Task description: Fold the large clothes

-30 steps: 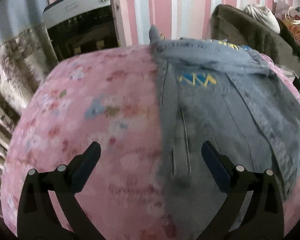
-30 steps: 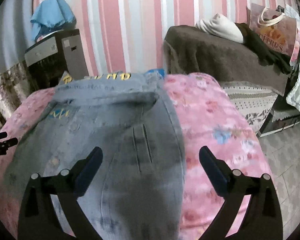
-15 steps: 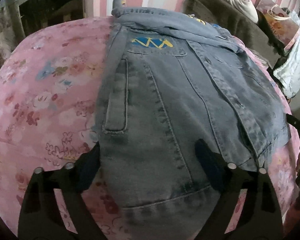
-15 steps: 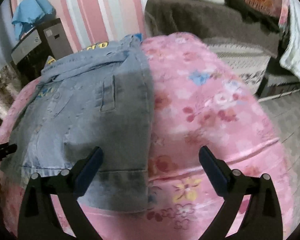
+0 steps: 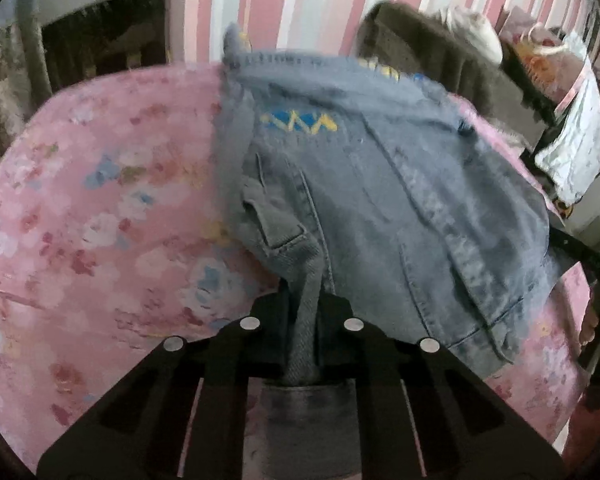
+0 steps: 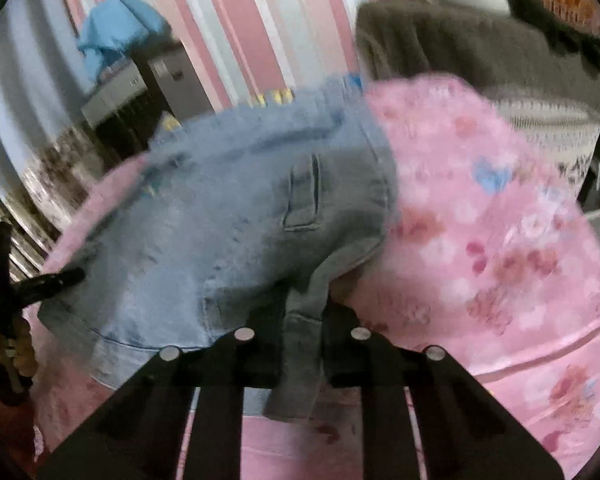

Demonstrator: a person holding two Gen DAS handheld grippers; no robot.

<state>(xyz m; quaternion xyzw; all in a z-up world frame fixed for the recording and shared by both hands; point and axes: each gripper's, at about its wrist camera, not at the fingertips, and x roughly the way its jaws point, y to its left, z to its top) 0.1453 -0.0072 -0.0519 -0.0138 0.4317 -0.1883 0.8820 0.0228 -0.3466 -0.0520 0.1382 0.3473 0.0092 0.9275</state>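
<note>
A blue denim jacket point(image 5: 380, 200) with a yellow-and-blue chest patch lies flat on a bed with a pink floral cover point(image 5: 100, 220). My left gripper point(image 5: 304, 308) is shut on a bunched fold of the jacket's near hem at its left corner. In the right wrist view the same jacket point(image 6: 220, 220) spreads to the left. My right gripper point(image 6: 304, 312) has its jaws closing on the hem at the right corner, with denim pinched between the pads. Each view shows the other gripper at its edge: the right one point(image 5: 580, 252) and the left one point(image 6: 40, 280).
A brown-covered seat point(image 6: 460, 48) piled with bags stands behind the bed on the right. A dark cabinet point(image 6: 148, 92) with a blue cloth point(image 6: 116, 28) on top stands at the back left, against the striped wall. A white bag point(image 5: 572, 152) hangs at the far right.
Both grippers stood wide open over the jacket and have since closed on its near hem, one at each corner. The denim now bunches up between each pair of fingers.
</note>
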